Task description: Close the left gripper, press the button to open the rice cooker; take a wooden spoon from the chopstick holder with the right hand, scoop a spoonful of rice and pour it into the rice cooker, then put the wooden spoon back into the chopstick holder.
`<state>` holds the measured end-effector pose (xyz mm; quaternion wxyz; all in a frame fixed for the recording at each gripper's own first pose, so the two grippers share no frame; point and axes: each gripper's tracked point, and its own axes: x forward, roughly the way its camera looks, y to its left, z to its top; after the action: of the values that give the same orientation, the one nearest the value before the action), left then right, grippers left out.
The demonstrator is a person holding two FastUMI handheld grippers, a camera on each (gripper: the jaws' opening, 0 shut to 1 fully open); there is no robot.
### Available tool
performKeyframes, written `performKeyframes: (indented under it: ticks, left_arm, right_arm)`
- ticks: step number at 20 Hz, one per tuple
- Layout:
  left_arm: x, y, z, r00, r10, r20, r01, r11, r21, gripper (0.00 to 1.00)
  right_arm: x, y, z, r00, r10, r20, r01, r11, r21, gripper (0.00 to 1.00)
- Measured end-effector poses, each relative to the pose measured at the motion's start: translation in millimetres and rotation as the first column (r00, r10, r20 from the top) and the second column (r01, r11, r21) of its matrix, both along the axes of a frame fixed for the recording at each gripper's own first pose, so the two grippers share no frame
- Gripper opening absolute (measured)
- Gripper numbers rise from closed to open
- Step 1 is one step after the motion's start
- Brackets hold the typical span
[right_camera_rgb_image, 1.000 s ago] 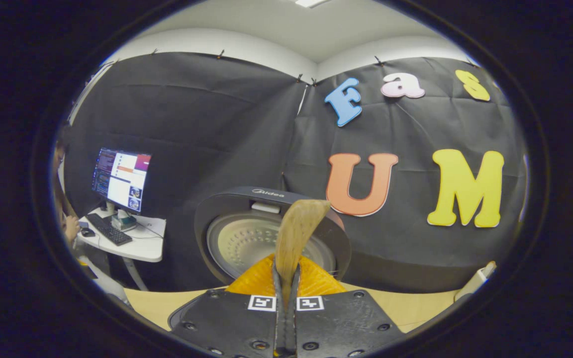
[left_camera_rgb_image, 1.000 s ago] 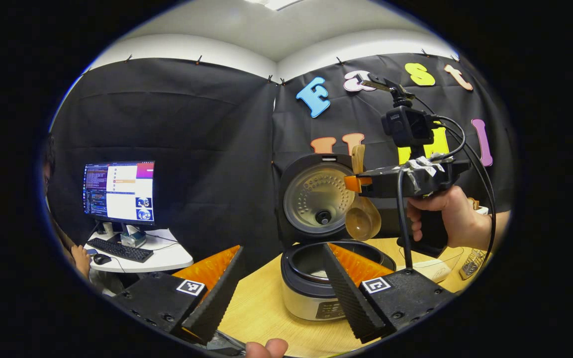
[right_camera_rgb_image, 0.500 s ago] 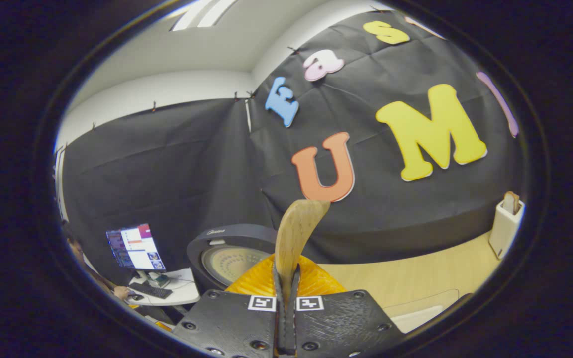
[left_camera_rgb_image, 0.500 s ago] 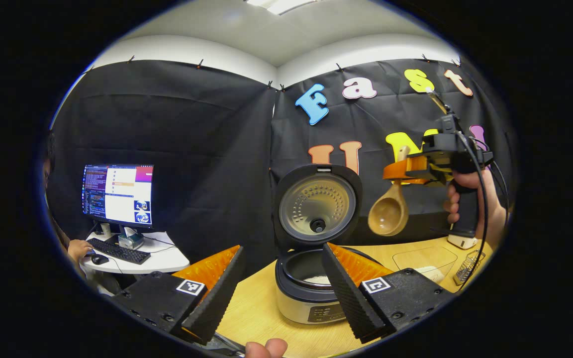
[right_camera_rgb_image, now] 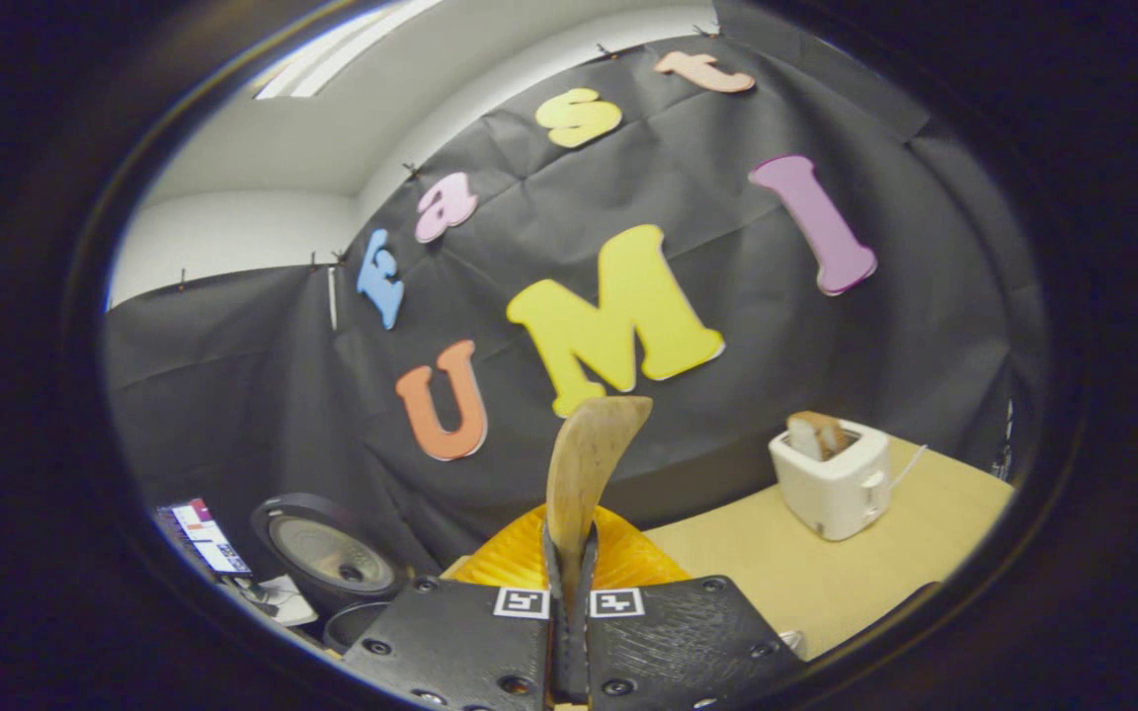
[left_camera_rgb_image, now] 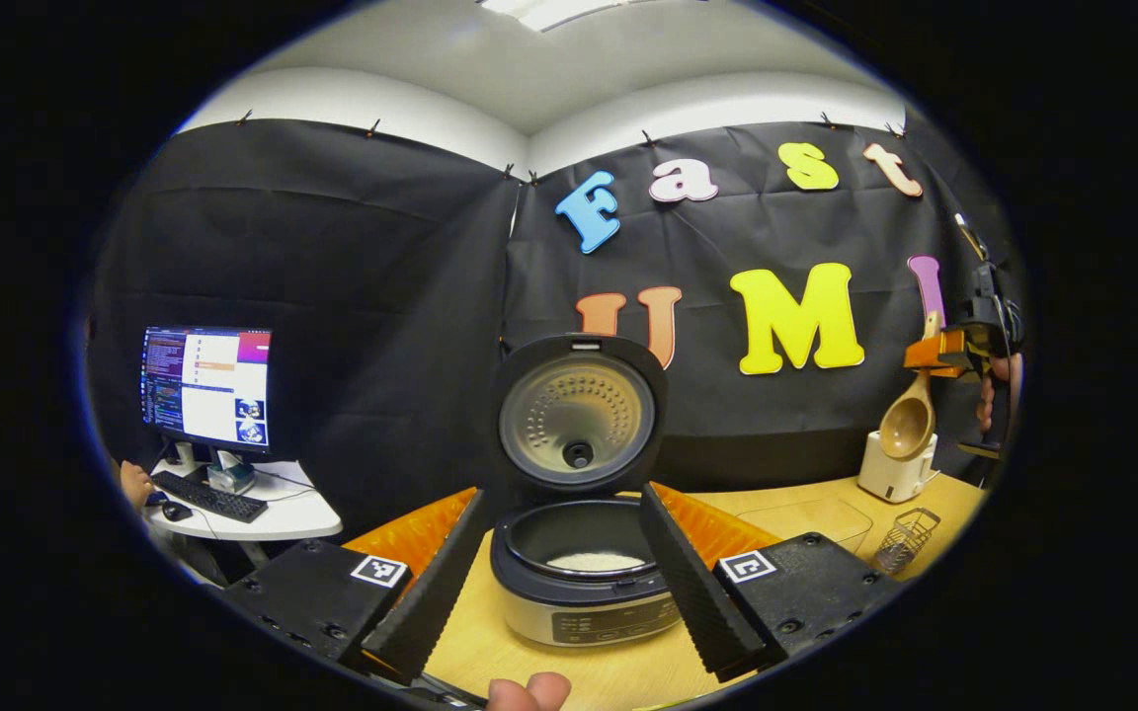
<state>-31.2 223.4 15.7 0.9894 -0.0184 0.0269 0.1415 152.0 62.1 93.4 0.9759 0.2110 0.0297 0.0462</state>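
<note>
The rice cooker (left_camera_rgb_image: pixel 589 612) stands on the wooden table with its lid (left_camera_rgb_image: pixel 579 415) raised and white rice (left_camera_rgb_image: pixel 594 561) in the pot. My left gripper (left_camera_rgb_image: pixel 561 492) is open in front of it, one finger on each side of the pot in the left gripper view. Far right, a hand holds my right gripper (left_camera_rgb_image: pixel 959 348), shut on the wooden spoon (left_camera_rgb_image: pixel 907 425), whose bowl hangs down in front of the toaster. In the right gripper view the spoon handle (right_camera_rgb_image: pixel 589 464) sticks up from the shut gripper (right_camera_rgb_image: pixel 569 553). The wire chopstick holder (left_camera_rgb_image: pixel 905 538) sits near the table's right edge.
A white toaster (right_camera_rgb_image: pixel 831 484) with bread in it stands at the back right. A clear shallow container (left_camera_rgb_image: pixel 806 518) lies between cooker and holder. A monitor (left_camera_rgb_image: pixel 205 387) and keyboard sit on a side desk at left, with a person's hand beside them.
The right gripper has carried the spoon from above the cooker rightward to the toaster, turning that way. The left gripper stays open and has drawn back a little.
</note>
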Motion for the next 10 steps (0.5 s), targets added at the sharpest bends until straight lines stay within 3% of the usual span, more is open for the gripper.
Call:
performKeyframes:
  ticks: [4,10]
  left_arm:
    - [2,-9,1,1.000,-0.017,-0.006,0.017,1.000,0.001,0.99]
    - [-1,-14,5,0.999,-0.032,0.006,0.033,0.999,-0.016,0.99]
  right_arm:
    - [-11,-53,-24,0.993,-0.114,0.008,0.114,0.993,-0.023,0.00]
    - [-19,-73,-61,0.983,-0.184,-0.008,0.183,0.981,-0.058,0.00]
